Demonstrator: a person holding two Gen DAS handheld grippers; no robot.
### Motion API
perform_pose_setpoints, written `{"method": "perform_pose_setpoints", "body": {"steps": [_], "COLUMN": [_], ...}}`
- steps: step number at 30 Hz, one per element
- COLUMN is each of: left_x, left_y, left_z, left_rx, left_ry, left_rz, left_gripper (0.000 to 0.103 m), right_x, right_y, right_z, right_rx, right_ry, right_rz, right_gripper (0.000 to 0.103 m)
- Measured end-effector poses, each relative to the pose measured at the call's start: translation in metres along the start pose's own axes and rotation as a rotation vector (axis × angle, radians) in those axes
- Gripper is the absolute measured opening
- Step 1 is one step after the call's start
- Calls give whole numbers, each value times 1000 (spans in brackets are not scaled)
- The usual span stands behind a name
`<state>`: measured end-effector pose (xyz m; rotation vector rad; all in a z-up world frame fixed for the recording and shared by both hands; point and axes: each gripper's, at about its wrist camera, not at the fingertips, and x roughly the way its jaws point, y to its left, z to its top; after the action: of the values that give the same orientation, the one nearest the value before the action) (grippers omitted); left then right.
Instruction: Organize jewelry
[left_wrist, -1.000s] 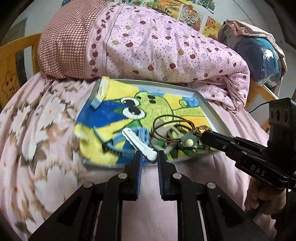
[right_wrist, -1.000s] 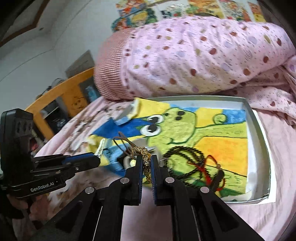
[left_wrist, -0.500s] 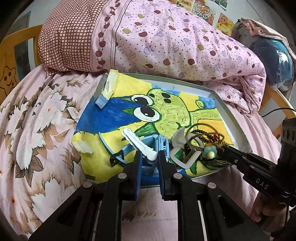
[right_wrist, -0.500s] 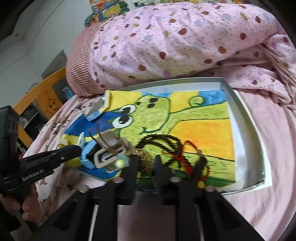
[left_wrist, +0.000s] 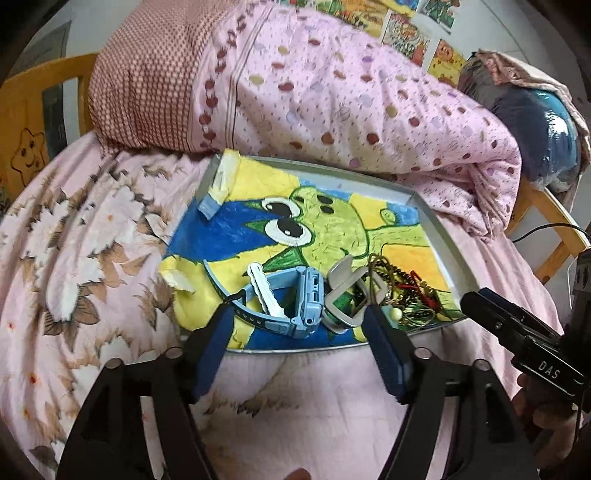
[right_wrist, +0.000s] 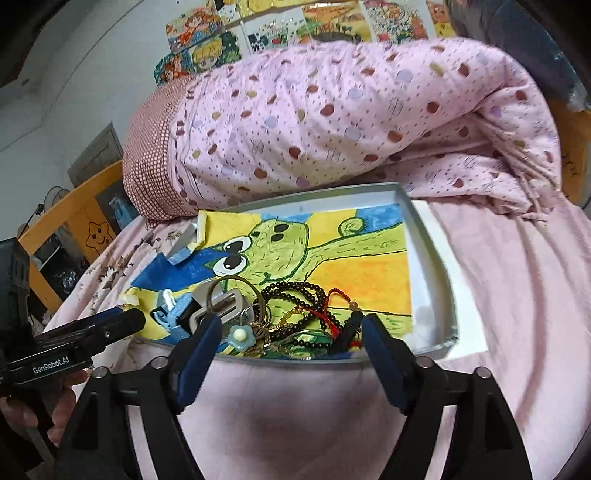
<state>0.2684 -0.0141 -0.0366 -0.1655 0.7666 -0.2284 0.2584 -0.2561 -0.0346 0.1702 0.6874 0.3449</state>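
Left wrist view: the left gripper (left_wrist: 298, 325) has just been opening and stands wide, nothing pinched. Ahead, in the tray (left_wrist: 436, 218), lies a light, stiff blue watch (left_wrist: 295, 310); its strap looks the safest hold.

Right wrist view: the right gripper (right_wrist: 291, 339), jaws just spread and empty, hangs over tangled bead strings (right_wrist: 295, 295), limp and snag-prone; lift one loop.

Watch (left_wrist: 291, 306) left of bead tangle (left_wrist: 406, 295), both in tray (left_wrist: 436, 221)
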Motion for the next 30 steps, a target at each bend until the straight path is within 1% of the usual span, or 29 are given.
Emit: {"method": "perform_pose_setpoints", "body": {"steps": [1,3,5,6,8,10,11,12,15,19,23,26,30], "left_x": [-6,-17,-32,-38,-53,-68,-77,-83,-106,-134,-154,-165,-173], "left_y": [-2,-5,-9,-11,-14,-18,-21,-23,-29,-36,-37,-39,-39], "left_z": [-2,-6,-12,-14,-19,-25,-29,-31,-41,-56,-71,-83,-99], "left_rx": [2,8,15,18,22,27,30,32,50,80,88,107,132], "left_ry": [-11,-24,-55,-66,-95,-129,-144,-152,-190,-239,-251,-256,-245], "left_rz": [2,12,17,19,21,28,31,32,36,49,46,51,64], "left_gripper": [70,76,78,87,95,96,96,97,101,101,101,101,101], "right_x": [-9,-24,-41,-47,-66,-79,-89,-95,-116,-140,-161,-169,-177], "right_y": [1,3,5,6,9,12,14,15,20,29,38,43,48], "right_z": [-2,-5,-9,-10,-14,-18,-21,-22,-31,-46,-62,-74,-89], "right_rx": [6,16,21,21,12,4,0,-1,-3,-13,-8,9,17], "right_ry": [-13,-35,-63,-73,-101,-117,-128,-134,-153,-167,-176,-166,-162], "right_rz": [-2,-2,-9,-11,-18,-21,-25,-28,-43,-77,-94,-105,-113], "right_gripper": [84,88,94,95,97,99,102,103,103,103,103,103,103]}}
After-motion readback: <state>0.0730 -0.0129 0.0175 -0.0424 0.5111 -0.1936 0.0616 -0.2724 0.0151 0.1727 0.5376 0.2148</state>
